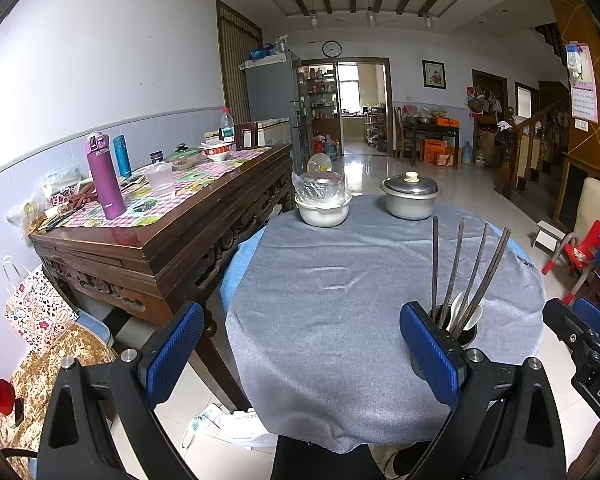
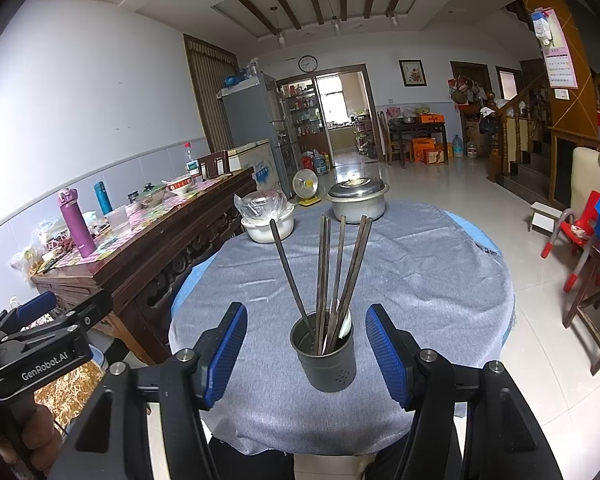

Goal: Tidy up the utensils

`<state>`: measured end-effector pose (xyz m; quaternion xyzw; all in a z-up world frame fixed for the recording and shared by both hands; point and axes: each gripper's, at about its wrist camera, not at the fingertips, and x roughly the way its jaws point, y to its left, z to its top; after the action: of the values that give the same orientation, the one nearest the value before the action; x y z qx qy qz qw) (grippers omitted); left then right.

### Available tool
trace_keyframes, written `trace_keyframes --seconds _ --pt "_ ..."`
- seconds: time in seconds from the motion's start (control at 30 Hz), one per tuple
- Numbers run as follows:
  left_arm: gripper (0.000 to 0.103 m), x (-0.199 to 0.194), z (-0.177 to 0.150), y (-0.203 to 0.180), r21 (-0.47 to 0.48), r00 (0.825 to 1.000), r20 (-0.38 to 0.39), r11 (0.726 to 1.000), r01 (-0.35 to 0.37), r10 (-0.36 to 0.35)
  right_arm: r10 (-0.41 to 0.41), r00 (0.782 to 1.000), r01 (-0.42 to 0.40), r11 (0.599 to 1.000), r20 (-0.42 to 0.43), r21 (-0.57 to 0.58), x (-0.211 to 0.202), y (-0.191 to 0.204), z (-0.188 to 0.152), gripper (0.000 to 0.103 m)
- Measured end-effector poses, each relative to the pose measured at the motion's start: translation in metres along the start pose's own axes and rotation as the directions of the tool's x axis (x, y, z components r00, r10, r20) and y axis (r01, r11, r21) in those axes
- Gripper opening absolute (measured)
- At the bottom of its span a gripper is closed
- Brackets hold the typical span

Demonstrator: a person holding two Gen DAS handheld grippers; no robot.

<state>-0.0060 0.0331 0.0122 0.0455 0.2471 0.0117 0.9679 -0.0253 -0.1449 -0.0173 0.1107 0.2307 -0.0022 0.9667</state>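
Both jaws wide and empty, so I'd square the right gripper [image 2: 306, 356] on the holder [image 2: 325, 354], keep the left gripper [image 1: 300, 354] clear, and avoid knocking the chopsticks [image 2: 332, 272].

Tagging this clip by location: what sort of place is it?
Most likely a home dining and living area: a round cloth-covered table with a lidded pot, a fridge, and a staircase.

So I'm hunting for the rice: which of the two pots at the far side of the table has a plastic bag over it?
The white pot, on the left; the bare aluminium pot beside it has a knobbed lid.
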Motion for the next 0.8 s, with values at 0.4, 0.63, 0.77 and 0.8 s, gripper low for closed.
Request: trace_keyframes --seconds 0.4,0.63,0.77,0.8 --pt "0.098 -0.003 -0.001 -0.002 0.003 1.000 0.007 1.000 0.004 -0.004 0.005 1.000 -0.005 1.000 0.005 -0.009 0.001 0.002 0.000 0.066" --pt "0.098 0.001 0.000 -0.005 0.006 1.000 0.001 1.000 0.009 -0.009 0.009 1.000 -0.008 1.000 0.014 -0.021 0.004 0.002 0.002 0.066" --pt "0.098 0.010 0.001 -0.015 0.022 1.000 0.000 1.000 0.010 -0.010 0.006 1.000 -0.006 1.000 0.007 -0.005 0.010 -0.005 0.004 0.066" --pt "0.098 0.014 0.001 -0.017 0.026 1.000 -0.006 1.000 0.011 -0.011 0.000 1.000 0.000 1.000 0.007 0.001 0.012 -0.010 0.004 0.066"
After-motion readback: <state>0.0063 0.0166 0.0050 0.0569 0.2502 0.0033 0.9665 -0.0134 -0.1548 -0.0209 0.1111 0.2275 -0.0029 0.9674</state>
